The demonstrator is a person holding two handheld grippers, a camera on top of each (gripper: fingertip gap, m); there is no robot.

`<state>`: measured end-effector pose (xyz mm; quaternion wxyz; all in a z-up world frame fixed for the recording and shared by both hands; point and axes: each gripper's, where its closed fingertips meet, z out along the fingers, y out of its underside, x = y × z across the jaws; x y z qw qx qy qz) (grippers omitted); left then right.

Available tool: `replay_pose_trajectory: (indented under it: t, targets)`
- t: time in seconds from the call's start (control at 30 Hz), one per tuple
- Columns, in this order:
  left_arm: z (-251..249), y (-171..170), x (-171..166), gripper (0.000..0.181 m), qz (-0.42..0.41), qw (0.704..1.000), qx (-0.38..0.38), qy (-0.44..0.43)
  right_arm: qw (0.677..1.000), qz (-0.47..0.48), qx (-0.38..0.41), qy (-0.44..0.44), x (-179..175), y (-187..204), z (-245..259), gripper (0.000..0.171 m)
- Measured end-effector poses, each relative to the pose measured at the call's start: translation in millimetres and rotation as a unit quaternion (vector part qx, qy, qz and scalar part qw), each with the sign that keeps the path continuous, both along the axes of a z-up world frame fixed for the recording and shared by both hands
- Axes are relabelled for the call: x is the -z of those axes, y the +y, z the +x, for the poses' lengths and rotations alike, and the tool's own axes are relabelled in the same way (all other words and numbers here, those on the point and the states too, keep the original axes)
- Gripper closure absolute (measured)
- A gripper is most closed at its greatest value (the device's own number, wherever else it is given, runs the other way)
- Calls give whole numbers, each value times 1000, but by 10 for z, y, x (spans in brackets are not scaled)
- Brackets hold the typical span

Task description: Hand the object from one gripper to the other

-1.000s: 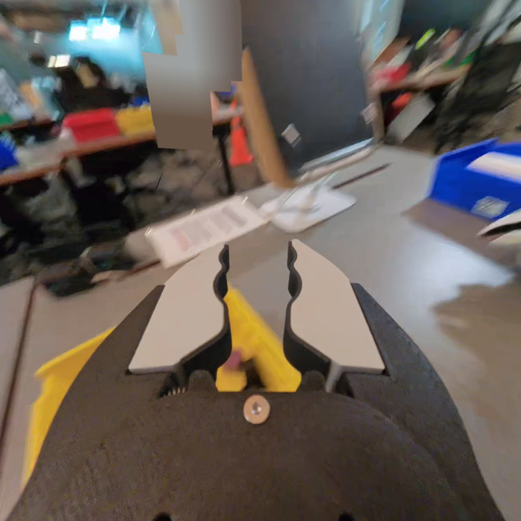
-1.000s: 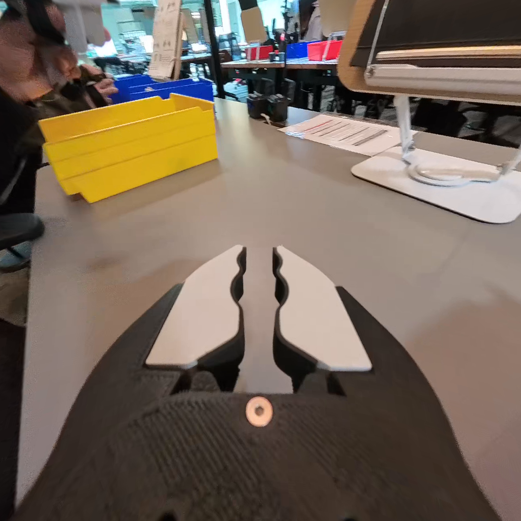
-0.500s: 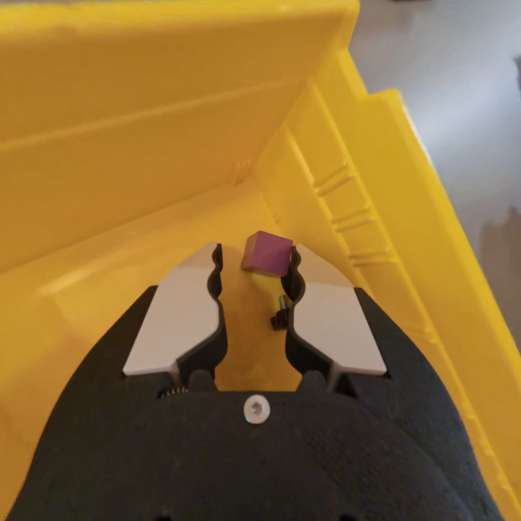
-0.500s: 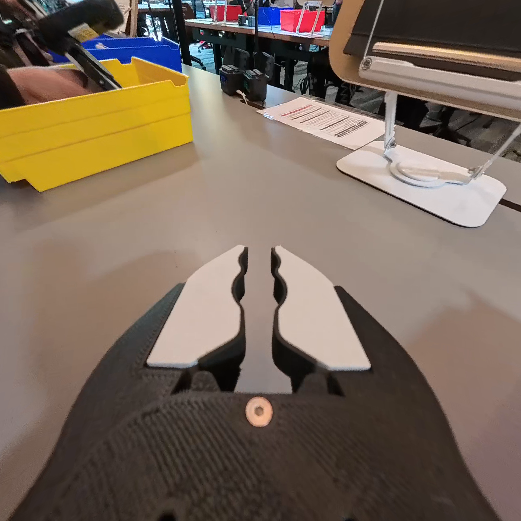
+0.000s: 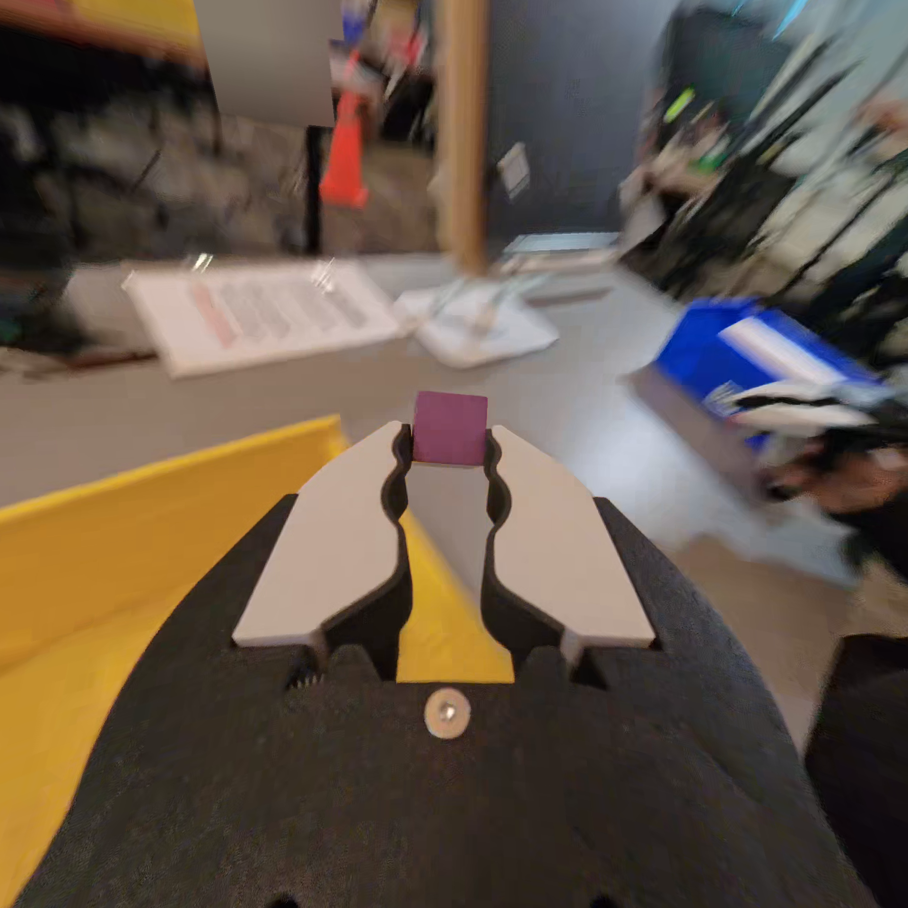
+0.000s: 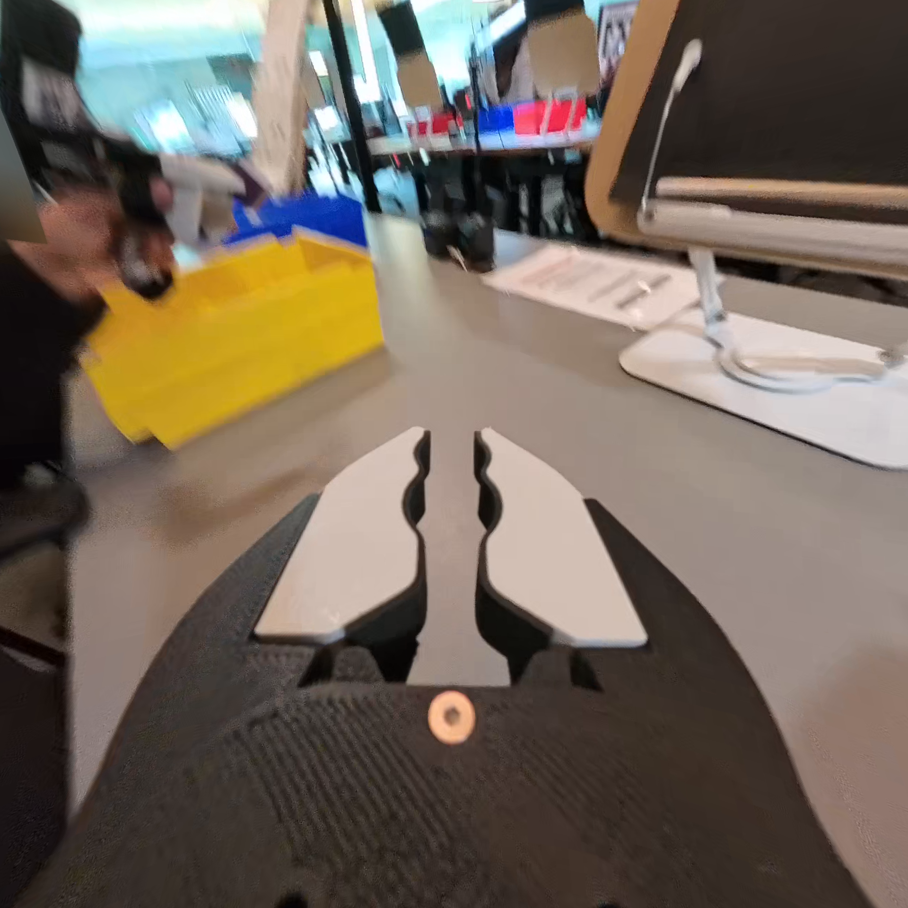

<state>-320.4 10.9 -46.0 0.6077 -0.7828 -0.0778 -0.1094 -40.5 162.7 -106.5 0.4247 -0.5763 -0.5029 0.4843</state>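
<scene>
A purple cube (image 5: 450,428) is pinched between the very tips of the left gripper (image 5: 450,442); only its near half sits inside the jaws and the far half stands out beyond them. Behind the tips the gap between the two fingers is bare, and through it the yellow bin (image 5: 147,530) and the grey table (image 5: 565,412) are seen below, so the cube is carried in the air, over the bin's far right corner.

The fingers of the right gripper (image 6: 452,437) are set narrow, with a slim gap and nothing held between them. It is kept low over the table (image 6: 491,373), pointing toward the far side. In its view the left gripper (image 6: 216,186) is seen blurred at the far left, above the yellow bin (image 6: 236,334); the cube cannot be made out there with certainty.

The step in hand is judged to be the carry toward the meeting point: the cube is gripped and lifted, and the transfer is not yet begun. The two grippers are well apart.

For the next move, the right fingers would need to be opened wider than the cube and brought round to its free far half, and the faces left uncovered by the left fingers would have to be taken. The shallow tip hold is judged to be easily disturbed by a knock.
</scene>
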Motion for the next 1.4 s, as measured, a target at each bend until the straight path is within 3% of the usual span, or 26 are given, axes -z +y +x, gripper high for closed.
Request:
replay_pose_trajectory:
  t: [0.1, 0.2, 0.27, 0.33, 0.43, 0.5, 0.6, 0.67, 0.73, 0.9, 1.0, 1.07, 1.2, 1.4]
  targets:
    - [806, 103, -572, 152, 119, 991, 68, -7, 992, -73, -50, 92, -404, -126, -193, 150]
    - [1740, 303, -773, 152, 175, 969, 160, -72, 981, -102, -102, 126, -451, -221, -325, 145]
    - [2254, 475, -685, 152, 181, 958, 196, -101, 966, -120, -148, 174, -498, -314, -282, 138]
    - [2559, 706, -449, 152, 178, 957, 208, -99, 960, -142, -140, 196, -432, -271, -196, 136]
    - [2646, 1076, -5, 152, 153, 954, 219, -136, 957, -170, -140, 190, -386, -118, -78, 134]
    - [2546, 1278, 237, 152, 151, 941, 217, -209, 970, -122, -136, 158, -307, 34, -20, 134]
    - [2337, 1394, 316, 152, 198, 866, 217, -406, 991, -34, -92, 91, -34, 299, 23, 136]
    - [2170, 1407, 370, 152, 226, 806, 198, -510, 990, -27, -92, 101, -74, 287, 27, 132]
    - [2119, 1394, 459, 152, 235, 772, 184, -562, 987, -4, -105, 122, -125, 152, 9, 126]
    - [2550, 1369, 636, 152, 152, 799, 240, -530, 972, 123, -152, 131, -57, -255, -90, 120]
    - [2737, 1301, 541, 152, 138, 789, 289, -524, 968, 169, -145, 113, -1, -332, -145, 123]
    - [2803, 1276, 545, 152, 124, 794, 296, -516, 966, 188, -140, 110, 2, -356, -151, 141]
    - [2846, 1240, 502, 152, 113, 769, 324, -539, 963, 204, -129, 118, -68, -363, -136, 143]
    - [2615, 1321, 511, 103, 142, 828, 274, -469, 978, 82, -132, 136, -124, -179, -81, 144]
